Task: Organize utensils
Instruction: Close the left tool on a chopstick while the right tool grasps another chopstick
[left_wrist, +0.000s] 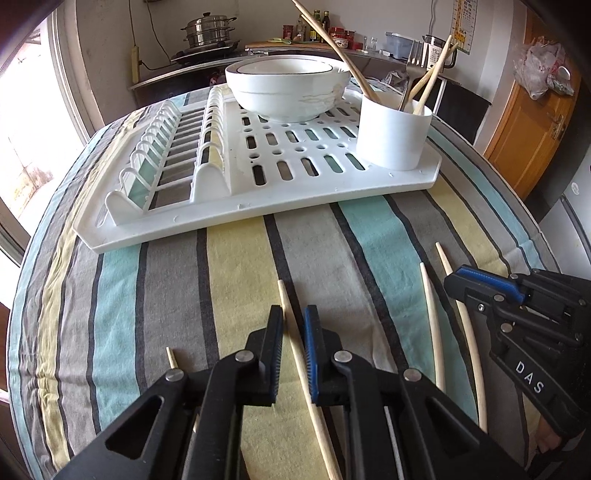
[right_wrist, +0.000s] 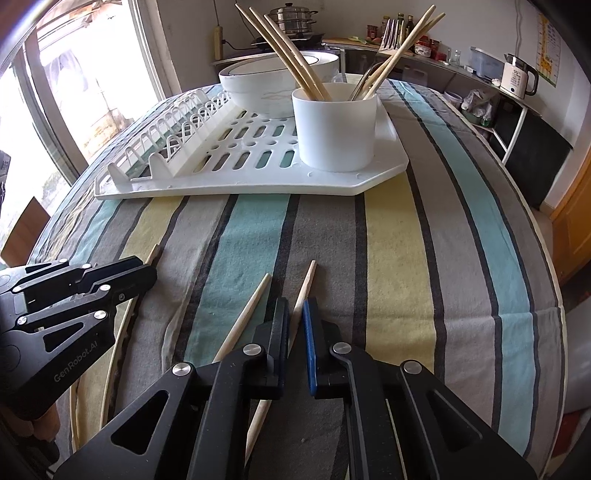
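Observation:
Several wooden chopsticks lie on the striped tablecloth. My left gripper (left_wrist: 293, 314) straddles one chopstick (left_wrist: 291, 332) with its jaws narrowly apart and the stick between them, low at the cloth. My right gripper (right_wrist: 295, 306) straddles another chopstick (right_wrist: 306, 280) the same way; a second chopstick (right_wrist: 247, 314) lies just left of it. Each gripper shows in the other's view, the right one (left_wrist: 480, 280) and the left one (right_wrist: 147, 269). A white utensil cup (left_wrist: 393, 134) on the white drying rack (left_wrist: 258, 206) holds chopsticks and forks.
Two stacked white bowls (left_wrist: 288, 88) sit at the rack's back. Two more chopsticks (left_wrist: 432, 314) lie between the grippers. A short stick end (left_wrist: 170, 357) shows left of the left gripper. The rack's plate slots (left_wrist: 166, 147) are on its left. A kitchen counter stands behind.

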